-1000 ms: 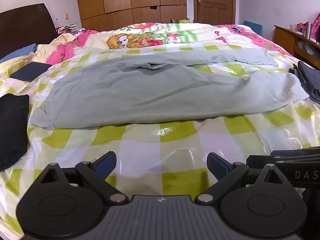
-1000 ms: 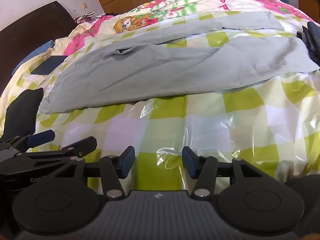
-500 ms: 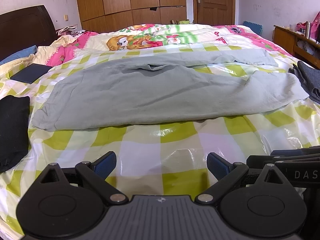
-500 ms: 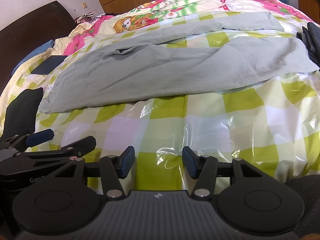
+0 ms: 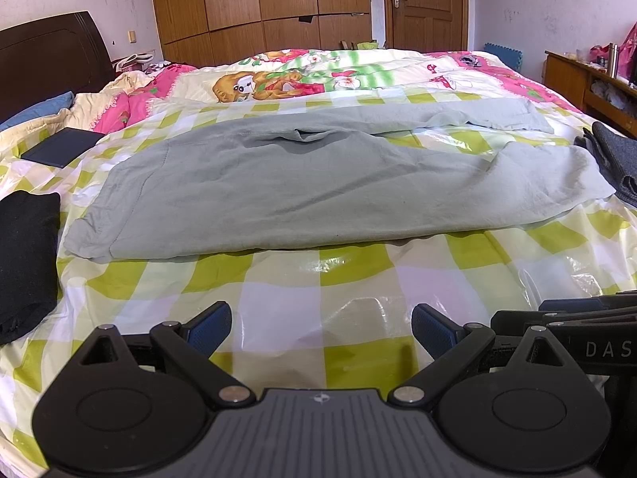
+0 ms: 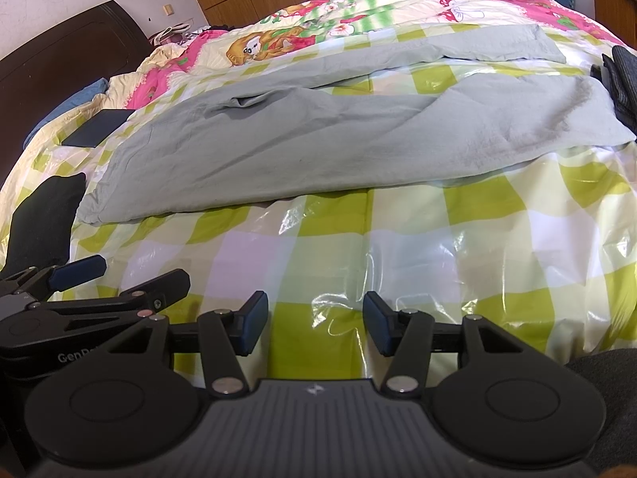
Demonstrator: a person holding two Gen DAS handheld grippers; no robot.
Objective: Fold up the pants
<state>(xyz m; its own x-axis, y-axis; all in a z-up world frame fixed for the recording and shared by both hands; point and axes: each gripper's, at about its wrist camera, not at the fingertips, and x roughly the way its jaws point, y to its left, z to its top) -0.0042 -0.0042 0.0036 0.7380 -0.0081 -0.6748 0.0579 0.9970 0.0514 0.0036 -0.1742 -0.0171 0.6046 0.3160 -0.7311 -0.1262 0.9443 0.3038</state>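
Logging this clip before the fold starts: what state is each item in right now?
grey pants: spread out, unfolded, legs apart
left tongs: open, empty
right tongs: open, empty
black garment: folded, beside the waistband
dark grey garment: folded, by the hem
door: closed

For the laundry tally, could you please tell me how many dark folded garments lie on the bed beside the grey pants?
2. A black folded garment lies past the grey pants' waistband end; a dark grey folded garment lies at their leg end. Others may lie out of view.
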